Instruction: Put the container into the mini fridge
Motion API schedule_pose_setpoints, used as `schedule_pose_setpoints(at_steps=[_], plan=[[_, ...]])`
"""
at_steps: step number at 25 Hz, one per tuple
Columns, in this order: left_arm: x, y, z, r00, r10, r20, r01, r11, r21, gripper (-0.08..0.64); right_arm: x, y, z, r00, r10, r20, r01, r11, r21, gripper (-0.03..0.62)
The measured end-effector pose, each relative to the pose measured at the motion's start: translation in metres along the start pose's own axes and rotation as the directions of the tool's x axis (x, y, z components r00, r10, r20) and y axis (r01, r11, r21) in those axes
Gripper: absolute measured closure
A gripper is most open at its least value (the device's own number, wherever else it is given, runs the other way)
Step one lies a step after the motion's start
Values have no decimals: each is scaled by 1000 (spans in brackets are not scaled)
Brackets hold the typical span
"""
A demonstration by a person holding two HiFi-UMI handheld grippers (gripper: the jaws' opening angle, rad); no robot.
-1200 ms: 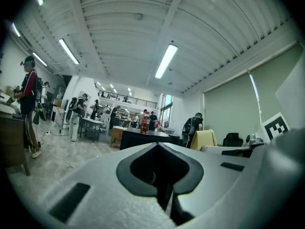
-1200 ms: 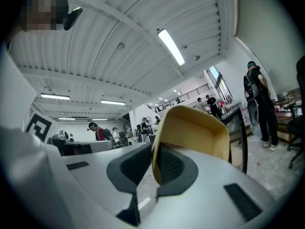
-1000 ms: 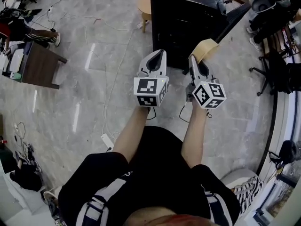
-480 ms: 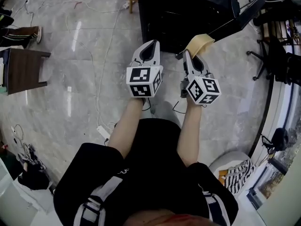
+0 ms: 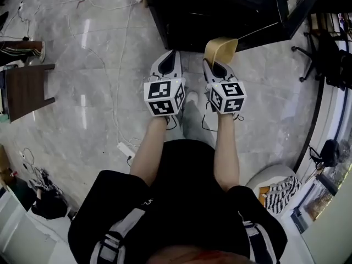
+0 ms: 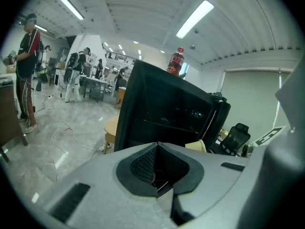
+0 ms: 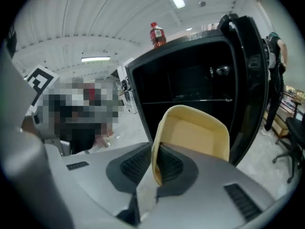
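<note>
Mid-carry, insertion not yet begun. Right gripper (image 5: 211, 65) clamped on one wall of the pale yellow container (image 7: 195, 132), jaws nearly together with only that thin wall between them. Container held out in front and tilted, just short of the mini fridge (image 5: 220, 15), outside its opening. Left gripper (image 5: 171, 57) alongside on the left, jaws closed on nothing.

Next, most likely: push forward into the dark cavity, level the container, lower it onto a shelf, then release. Worth choosing the level first, given a thin shelf (image 7: 162, 102) across the middle of the cavity, with room above and below it.

Edges to mind: the open door (image 7: 252, 80) swung out on the right, close beside the container's path, and the fridge's left frame on the other side. Opening seemingly wider than the container, so fair clearance, tighter on the door side. Red-capped bottle (image 7: 156, 35) up on the fridge top, out of the way. Bare floor (image 5: 99, 92) to the left, a power strip (image 5: 124, 148) lying near on it, well apart from the approach.
</note>
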State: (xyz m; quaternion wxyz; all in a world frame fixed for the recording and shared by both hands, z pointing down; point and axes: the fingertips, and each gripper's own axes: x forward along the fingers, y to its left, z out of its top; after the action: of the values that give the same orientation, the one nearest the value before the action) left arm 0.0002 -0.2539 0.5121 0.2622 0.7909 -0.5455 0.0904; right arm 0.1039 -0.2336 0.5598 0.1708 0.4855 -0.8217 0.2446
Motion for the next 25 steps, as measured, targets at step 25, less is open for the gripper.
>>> schedule_pose_setpoints(at_steps=[25], plan=[[-19,78,-49,978,183,-102,-185,983,-8,555,201,-65,-119,795,-109,-597,-462,529,-712,558]])
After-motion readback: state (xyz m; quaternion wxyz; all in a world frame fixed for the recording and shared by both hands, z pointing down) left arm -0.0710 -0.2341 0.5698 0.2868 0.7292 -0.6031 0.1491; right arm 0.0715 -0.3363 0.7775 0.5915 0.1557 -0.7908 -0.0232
